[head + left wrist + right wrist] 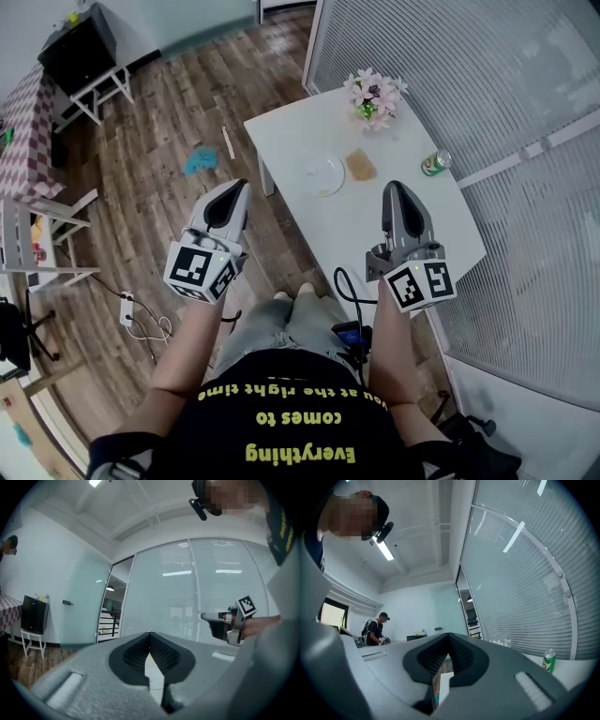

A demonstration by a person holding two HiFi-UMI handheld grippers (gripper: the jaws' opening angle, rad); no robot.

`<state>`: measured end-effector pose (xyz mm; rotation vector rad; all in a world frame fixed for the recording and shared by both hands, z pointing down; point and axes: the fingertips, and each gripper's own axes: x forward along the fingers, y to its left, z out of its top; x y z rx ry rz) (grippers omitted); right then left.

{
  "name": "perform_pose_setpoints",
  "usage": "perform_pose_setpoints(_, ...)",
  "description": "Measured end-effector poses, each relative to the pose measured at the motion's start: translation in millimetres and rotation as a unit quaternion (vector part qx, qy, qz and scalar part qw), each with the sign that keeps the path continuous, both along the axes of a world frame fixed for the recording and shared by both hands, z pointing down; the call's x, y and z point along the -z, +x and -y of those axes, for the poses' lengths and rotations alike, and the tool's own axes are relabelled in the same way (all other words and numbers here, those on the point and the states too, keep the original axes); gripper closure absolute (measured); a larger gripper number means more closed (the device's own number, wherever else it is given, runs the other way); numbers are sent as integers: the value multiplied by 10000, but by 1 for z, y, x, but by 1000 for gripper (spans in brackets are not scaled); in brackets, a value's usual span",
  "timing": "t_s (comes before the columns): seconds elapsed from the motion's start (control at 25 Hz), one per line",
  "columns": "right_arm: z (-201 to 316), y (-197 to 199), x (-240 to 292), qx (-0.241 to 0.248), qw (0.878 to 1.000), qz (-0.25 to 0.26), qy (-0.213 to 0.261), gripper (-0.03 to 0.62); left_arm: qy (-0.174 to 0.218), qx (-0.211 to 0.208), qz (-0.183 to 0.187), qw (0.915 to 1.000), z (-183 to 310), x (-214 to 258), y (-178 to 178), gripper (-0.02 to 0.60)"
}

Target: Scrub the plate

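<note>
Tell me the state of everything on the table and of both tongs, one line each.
left tongs: shut, empty, held in the air
right tongs: shut, empty, held in the air
plate: flat on the table, untouched
sponge: lying beside the plate, not held
can: upright near the table's edge
flowers: standing at the far end

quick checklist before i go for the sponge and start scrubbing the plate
1. Plate lies flat on the table with nothing on it: ok.
2. Sponge lies beside the plate, free to pick up: ok.
3. Right gripper open for the sponge: not ok, shut and empty.
4. Left gripper placed to steady the plate: not ok, shut, empty and off to the table's left, over the floor.
5. Can and flowers stand apart from the plate: ok.
6. Whether the plate is dirty or wet: cannot tell.
</note>
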<state>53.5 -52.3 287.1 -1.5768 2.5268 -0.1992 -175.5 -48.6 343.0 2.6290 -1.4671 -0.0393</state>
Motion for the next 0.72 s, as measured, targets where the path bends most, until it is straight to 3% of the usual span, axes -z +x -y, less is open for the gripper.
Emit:
perform_pose_setpoints(0.44, 11, 5, -8, 29, 9999, 85, -59, 589, -117, 134, -19, 9998, 5, -7, -3, 580)
perform_pose_setpoints(0.72, 33, 25, -15, -49, 9998, 164, -91, 588, -143, 75, 29, 9999, 32, -11, 16, 580)
